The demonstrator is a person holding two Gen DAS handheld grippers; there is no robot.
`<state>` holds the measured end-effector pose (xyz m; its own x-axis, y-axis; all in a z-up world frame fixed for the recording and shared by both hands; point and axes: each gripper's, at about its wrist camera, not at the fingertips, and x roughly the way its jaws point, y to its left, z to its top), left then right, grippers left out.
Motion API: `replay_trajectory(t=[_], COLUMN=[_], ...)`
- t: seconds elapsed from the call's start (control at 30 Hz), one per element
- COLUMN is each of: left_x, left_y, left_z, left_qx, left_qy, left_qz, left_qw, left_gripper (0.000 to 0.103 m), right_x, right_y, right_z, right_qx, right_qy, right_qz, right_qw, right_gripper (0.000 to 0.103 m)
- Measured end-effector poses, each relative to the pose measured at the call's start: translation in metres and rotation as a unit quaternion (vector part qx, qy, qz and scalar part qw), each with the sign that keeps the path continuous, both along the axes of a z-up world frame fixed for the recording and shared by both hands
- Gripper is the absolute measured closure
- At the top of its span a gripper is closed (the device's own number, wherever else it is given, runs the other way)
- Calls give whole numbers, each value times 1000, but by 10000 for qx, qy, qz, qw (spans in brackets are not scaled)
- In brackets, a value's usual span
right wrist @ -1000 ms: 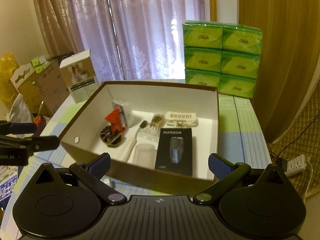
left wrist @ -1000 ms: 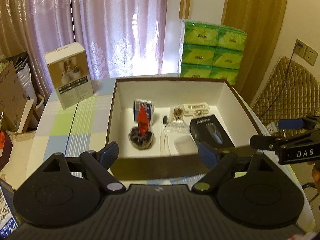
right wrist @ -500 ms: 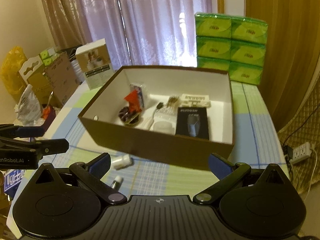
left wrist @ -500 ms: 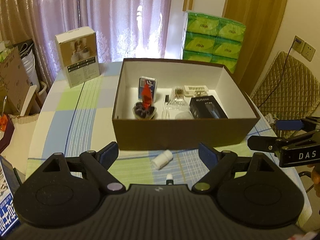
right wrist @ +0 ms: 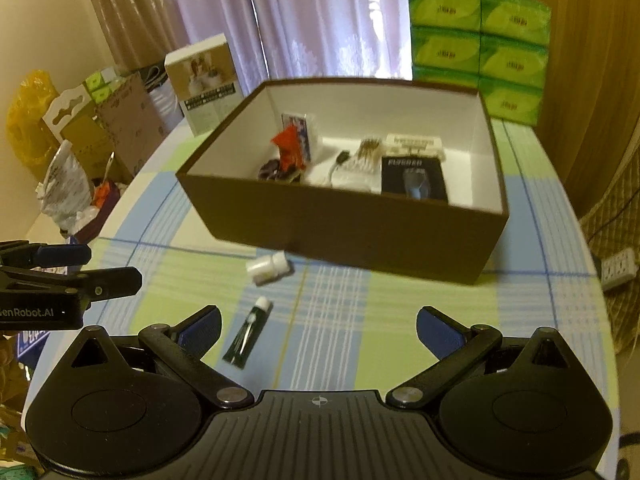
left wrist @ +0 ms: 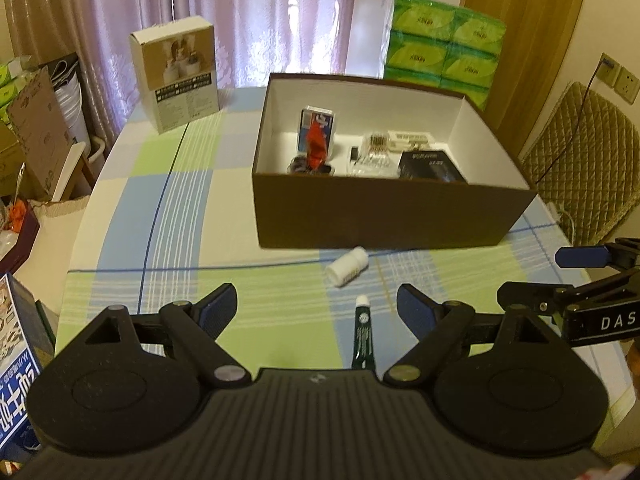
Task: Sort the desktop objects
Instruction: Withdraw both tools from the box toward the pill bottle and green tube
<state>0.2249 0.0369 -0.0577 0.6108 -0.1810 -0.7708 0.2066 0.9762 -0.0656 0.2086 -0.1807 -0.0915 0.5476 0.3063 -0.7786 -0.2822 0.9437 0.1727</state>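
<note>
A: Left wrist view: the left claw point(left wrist: 316, 309) is wide open and empty; a tube point(left wrist: 363, 336) lies on the counter point(left wrist: 132, 216) between its fingers.

B: The right claw point(right wrist: 318, 330) is open too. A small white bottle point(right wrist: 268, 267) lies just before the brown box point(right wrist: 344, 228).

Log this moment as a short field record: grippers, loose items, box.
left gripper: open, empty
right gripper: open, empty
loose items: small white plastic bottle lying on its side; dark green tube with white cap, both on the checked tablecloth
brown cardboard box: open, white inside, holds a black product box and other small items
</note>
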Motion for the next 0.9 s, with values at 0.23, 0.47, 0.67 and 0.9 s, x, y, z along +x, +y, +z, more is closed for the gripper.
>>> replay_trajectory(t=[0.23,0.47,0.67,0.9], left_x=[-6,-4,0,10], left_y=[9,21,34,45], left_z=[-19,-38,-54,-72], left_qx=[74,136,229,306], left_qy=[253,494,681,857], left_qz=[57,204,331,384], left_qw=[9996,9985,9969,9951], left_gripper=[19,19,19,19], right_x=[-4,-4,0,6], right_y=[9,22,37,52], right_z=[-22,-45,-65,-82], right_qx=[10,-12,29,34], right_qy=[296,546,757,863], right_qz=[-60,-53,-34,-57], right_qw=[9995,9985,9971,9962], right_gripper=[2,2,2,2])
